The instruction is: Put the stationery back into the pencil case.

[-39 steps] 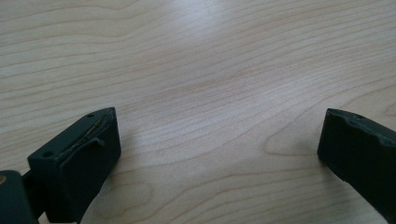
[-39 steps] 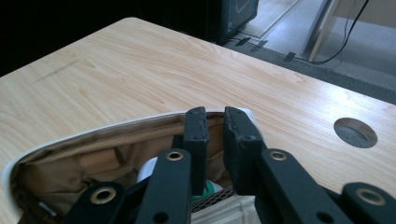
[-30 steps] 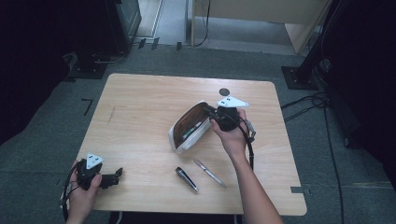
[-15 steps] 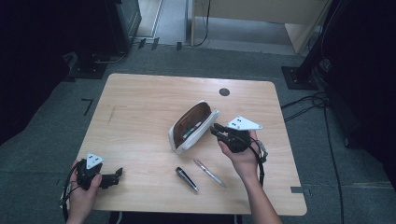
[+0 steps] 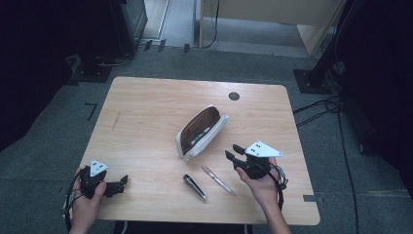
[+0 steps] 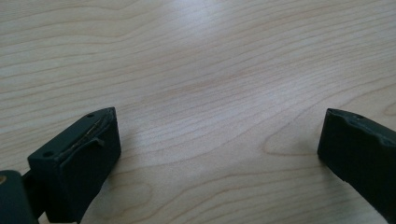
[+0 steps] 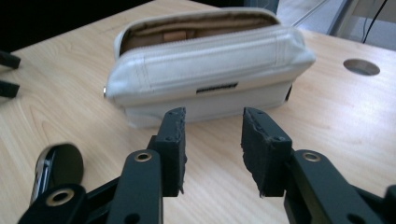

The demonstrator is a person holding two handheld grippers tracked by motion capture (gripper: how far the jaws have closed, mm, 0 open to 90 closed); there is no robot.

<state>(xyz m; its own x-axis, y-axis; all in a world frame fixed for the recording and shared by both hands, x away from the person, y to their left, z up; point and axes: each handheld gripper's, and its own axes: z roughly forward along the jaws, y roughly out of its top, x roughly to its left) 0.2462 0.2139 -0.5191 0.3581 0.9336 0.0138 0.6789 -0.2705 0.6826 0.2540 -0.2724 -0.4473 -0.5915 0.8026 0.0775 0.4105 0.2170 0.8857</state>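
The left gripper (image 6: 219, 154) hangs low over the pale wooden table (image 6: 201, 70), its two black jaws spread wide apart, with just bare wood grain showing between them.

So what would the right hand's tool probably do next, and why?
Probably swing toward the clear pen and lower over it. The right gripper is empty; its jaws have just been opening with nothing between them. It hangs beside the open pencil case, and that pen and a dark pen lie loose on the table.
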